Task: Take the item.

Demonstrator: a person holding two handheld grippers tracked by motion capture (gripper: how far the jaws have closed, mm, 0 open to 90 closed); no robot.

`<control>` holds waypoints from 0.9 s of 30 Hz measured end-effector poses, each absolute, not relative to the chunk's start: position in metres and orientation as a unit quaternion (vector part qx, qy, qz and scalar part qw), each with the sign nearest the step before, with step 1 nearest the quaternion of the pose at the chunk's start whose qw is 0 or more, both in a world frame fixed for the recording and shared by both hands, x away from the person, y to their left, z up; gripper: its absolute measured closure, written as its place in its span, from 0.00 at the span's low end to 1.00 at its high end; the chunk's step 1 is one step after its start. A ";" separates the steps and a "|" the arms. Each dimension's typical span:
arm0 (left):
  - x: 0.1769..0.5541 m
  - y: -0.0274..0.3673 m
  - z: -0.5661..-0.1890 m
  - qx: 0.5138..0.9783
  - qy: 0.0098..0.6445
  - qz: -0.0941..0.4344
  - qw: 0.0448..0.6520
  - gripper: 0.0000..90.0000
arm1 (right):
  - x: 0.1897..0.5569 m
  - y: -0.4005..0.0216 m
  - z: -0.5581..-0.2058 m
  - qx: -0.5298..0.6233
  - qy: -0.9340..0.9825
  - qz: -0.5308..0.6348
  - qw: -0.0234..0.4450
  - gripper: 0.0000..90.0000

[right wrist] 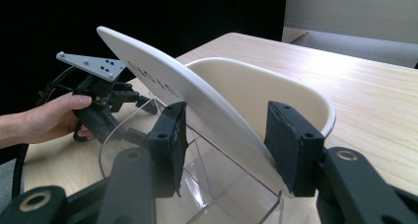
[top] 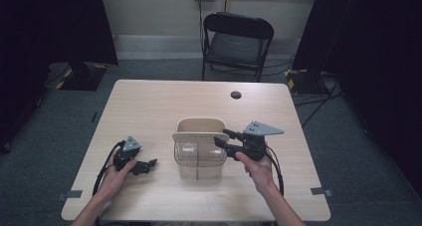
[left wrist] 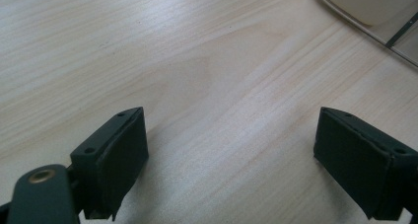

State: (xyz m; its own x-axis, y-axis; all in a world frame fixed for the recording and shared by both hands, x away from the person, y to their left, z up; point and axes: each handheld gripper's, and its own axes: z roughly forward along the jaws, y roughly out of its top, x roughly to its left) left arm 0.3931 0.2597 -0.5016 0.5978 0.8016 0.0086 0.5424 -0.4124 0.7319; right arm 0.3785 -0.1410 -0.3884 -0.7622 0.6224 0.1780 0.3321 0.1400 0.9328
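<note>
Right hand-held gripper (right wrist: 224,145) clamped on the lid (right wrist: 162,81) at the container's (top: 199,159) right edge, lid tilted over the clear front compartment. Container sits mid-worktop (top: 149,106); left hand-held gripper (top: 144,166) rests well left of it, jaws apart, nothing between them

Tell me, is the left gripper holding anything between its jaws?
No. In the left gripper view the left gripper has its jaws wide apart, with only the bare wooden table between them.
</note>
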 end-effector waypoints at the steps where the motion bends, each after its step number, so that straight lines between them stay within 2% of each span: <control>1: 0.393 0.260 -0.502 0.820 0.410 0.182 0.355 0.14 | 0.379 -0.141 -0.388 0.320 0.745 0.572 0.126 0.57; 27: 0.393 0.260 -0.502 0.820 0.410 0.183 0.355 0.14 | 0.381 -0.142 -0.389 0.323 0.742 0.573 0.128 0.59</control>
